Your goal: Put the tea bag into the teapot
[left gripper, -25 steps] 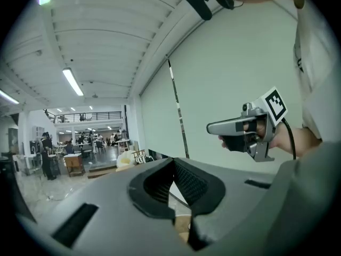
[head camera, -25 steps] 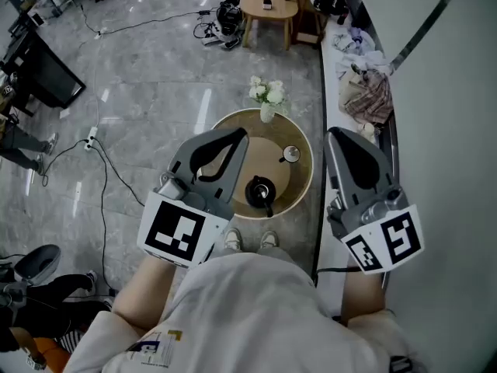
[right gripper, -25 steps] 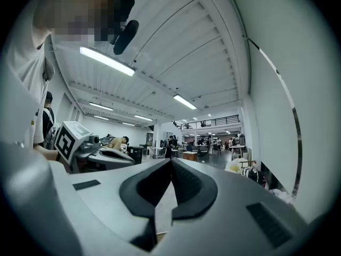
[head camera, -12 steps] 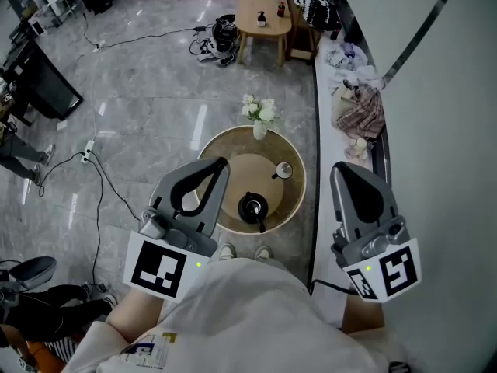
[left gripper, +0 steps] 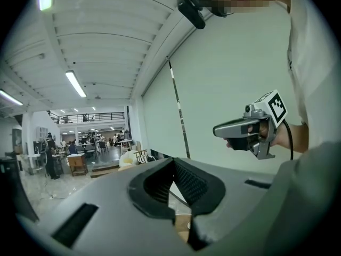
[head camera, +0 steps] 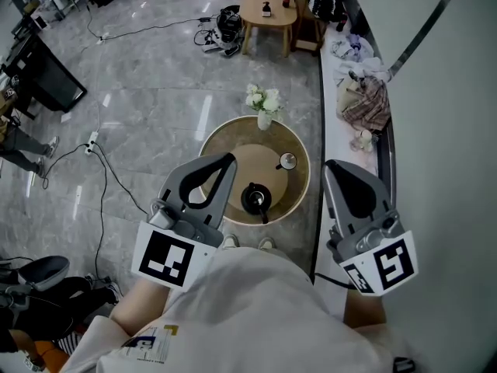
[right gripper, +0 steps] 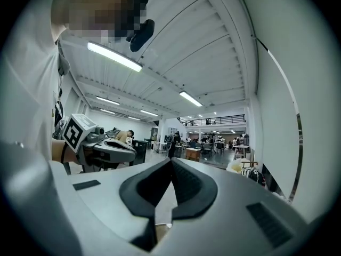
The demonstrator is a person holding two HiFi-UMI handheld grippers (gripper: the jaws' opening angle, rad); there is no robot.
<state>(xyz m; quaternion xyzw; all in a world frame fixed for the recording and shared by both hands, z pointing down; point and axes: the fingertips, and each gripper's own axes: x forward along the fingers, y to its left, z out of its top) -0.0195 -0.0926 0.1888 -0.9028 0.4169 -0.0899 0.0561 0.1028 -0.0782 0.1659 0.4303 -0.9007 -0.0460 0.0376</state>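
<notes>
A black teapot [head camera: 256, 198] stands near the front of a round wooden table [head camera: 225, 137] far below me. A small round silvery piece [head camera: 288, 161] lies to the right behind it. I cannot make out a tea bag. My left gripper [head camera: 227, 160] is held high over the table's left side, jaws together and empty. My right gripper [head camera: 332, 165] is held high to the right of the table, shut with nothing in it. In the gripper views the left gripper [left gripper: 173, 160] and the right gripper [right gripper: 171, 160] both point up at the hall and ceiling.
A white vase of flowers [head camera: 264, 103] stands at the table's far edge. A white ledge [head camera: 335, 138] with heaped clothes [head camera: 365, 99] runs along the right wall. A wooden side table [head camera: 268, 6] stands farther off. Cables [head camera: 105, 165] trail over the floor at left.
Both grippers have stayed raised and shut. The left one has drifted a little to the left, off the teapot. The head view has swayed slightly.
</notes>
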